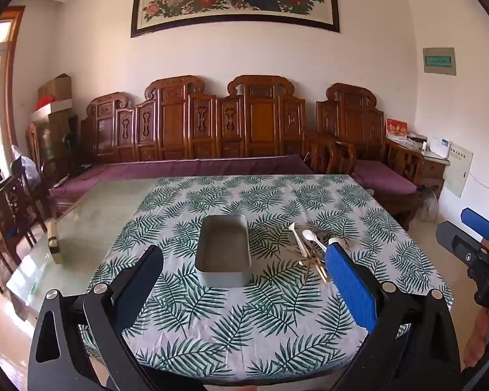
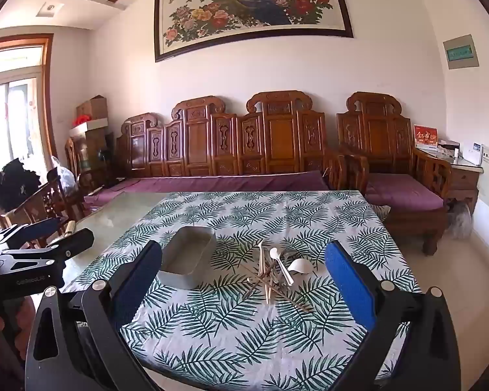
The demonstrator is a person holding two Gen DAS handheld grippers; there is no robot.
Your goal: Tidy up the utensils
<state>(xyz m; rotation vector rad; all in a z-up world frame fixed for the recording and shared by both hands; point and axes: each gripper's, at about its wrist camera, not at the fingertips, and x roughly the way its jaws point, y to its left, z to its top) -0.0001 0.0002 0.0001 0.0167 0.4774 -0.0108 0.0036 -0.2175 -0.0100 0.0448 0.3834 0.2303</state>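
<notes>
A grey rectangular metal tin [image 1: 223,249] stands empty on the leaf-print tablecloth; it also shows in the right wrist view [image 2: 187,262]. To its right lies a loose pile of utensils [image 2: 277,273]: white spoons, chopsticks and thin sticks, also in the left wrist view [image 1: 311,251]. My left gripper [image 1: 244,260] is open and empty, above the near table with the tin between its fingers in view. My right gripper [image 2: 243,257] is open and empty, facing the pile. Each gripper shows at the edge of the other's view.
The tablecloth [image 2: 244,325] covers the right part of a glass-topped table [image 1: 107,208]. A small box [image 1: 53,244] lies on the bare glass at left. A carved wooden sofa [image 1: 212,130] stands behind the table, wooden chairs [image 1: 6,215] to the left.
</notes>
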